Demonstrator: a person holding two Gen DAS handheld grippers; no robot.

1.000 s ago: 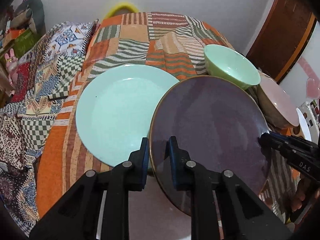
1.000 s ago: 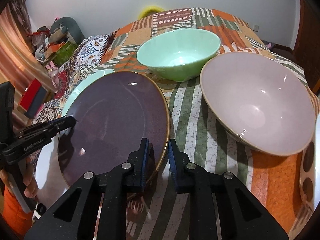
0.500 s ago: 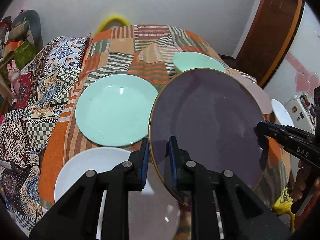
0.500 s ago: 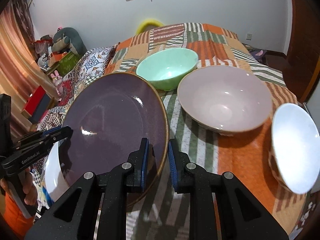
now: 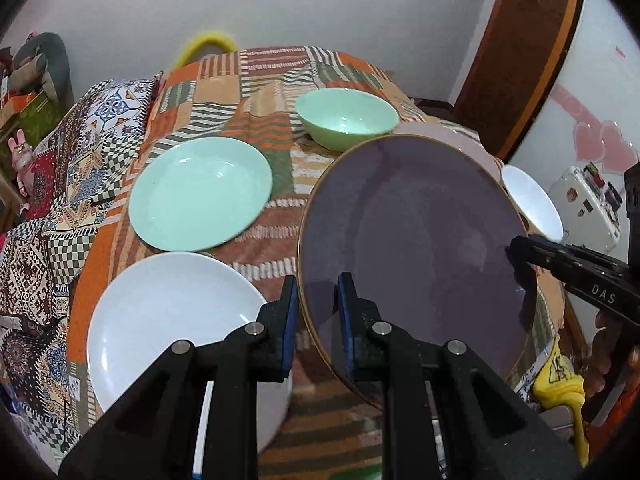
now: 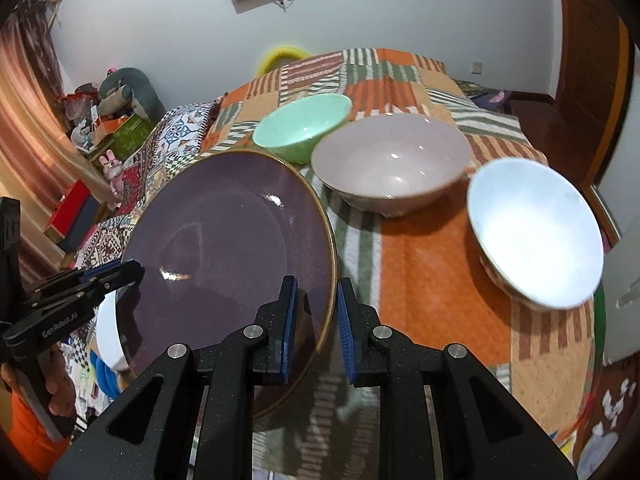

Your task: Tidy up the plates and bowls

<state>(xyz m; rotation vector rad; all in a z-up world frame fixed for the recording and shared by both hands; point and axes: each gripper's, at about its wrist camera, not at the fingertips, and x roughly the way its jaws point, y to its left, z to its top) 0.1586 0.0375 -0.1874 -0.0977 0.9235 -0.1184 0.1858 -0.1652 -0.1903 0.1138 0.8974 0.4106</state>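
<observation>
A dark purple plate (image 5: pixel 412 240) (image 6: pixel 228 248) with a gold rim hangs tilted above the bed, held from two sides. My left gripper (image 5: pixel 318 292) is shut on its near-left rim. My right gripper (image 6: pixel 317 296) is shut on the opposite rim and shows in the left wrist view at the right (image 5: pixel 520 256). Below lie a mint green plate (image 5: pixel 200 194) and a white plate (image 5: pixel 172 320). A mint green bowl (image 6: pixel 302 126), a pink bowl (image 6: pixel 390 162) and a white bowl (image 6: pixel 534 236) stand in a row; the purple plate partly hides the pink bowl in the left wrist view.
Everything rests on a bed with an orange patchwork blanket (image 5: pixel 272 76). Toys and boxes (image 6: pixel 112 128) crowd the left side by a curtain. A wooden door (image 5: pixel 520 60) and a white case (image 5: pixel 588 208) stand to the right. A yellow cloth (image 5: pixel 560 384) lies near the person's hand.
Both grippers have drawn back and risen with the purple plate still held. More of the bed shows: the white plate and the white bowl have come into view.
</observation>
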